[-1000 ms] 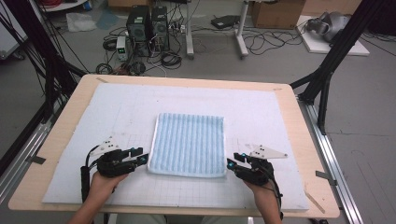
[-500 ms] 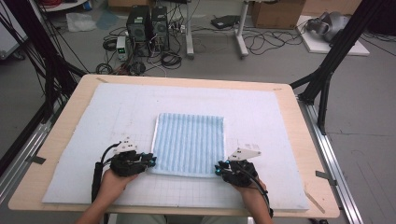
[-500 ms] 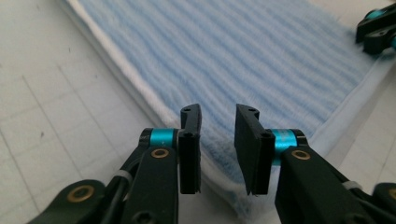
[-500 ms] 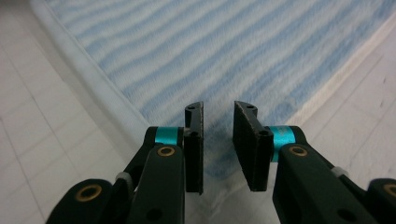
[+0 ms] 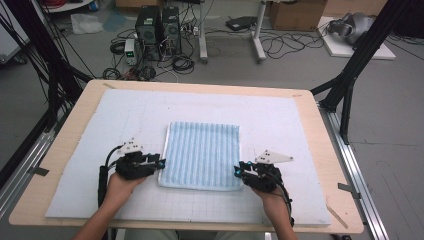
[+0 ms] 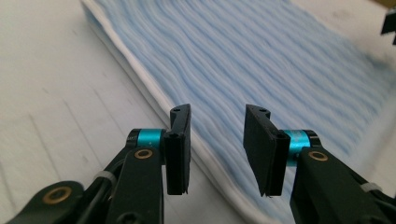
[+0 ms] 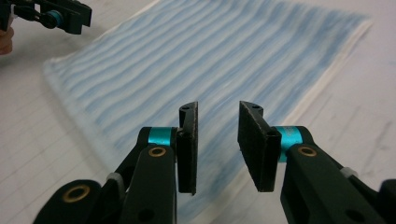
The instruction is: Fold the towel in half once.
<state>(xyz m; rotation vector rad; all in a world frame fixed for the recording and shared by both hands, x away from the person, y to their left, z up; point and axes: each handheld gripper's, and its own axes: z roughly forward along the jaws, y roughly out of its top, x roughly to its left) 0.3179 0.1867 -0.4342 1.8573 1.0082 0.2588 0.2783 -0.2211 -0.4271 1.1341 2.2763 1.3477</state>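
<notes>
A folded blue-and-white striped towel [image 5: 202, 152] lies flat on the white mat [image 5: 125, 115]. My left gripper [image 5: 161, 162] sits at the towel's near left corner. In the left gripper view its jaws [image 6: 218, 112] stand apart over the towel's [image 6: 261, 60] white hem; they have just been opening and pinch nothing. My right gripper [image 5: 237, 171] is at the near right corner. Its jaws [image 7: 219, 106] also stand apart over the towel [image 7: 201, 56], having just been opening, with no cloth pressed between the pads. The left gripper [image 7: 56, 16] shows far off in the right gripper view.
The mat covers most of a wooden table [image 5: 320, 145]. Black frame poles [image 5: 350, 75] rise at both sides. On the floor beyond the far edge are computer towers [image 5: 157, 27], loose cables and boxes. Bare mat surrounds the towel on every side.
Both hands have drawn inward from beside the towel to its near corners. The towel itself lies as it did.
</notes>
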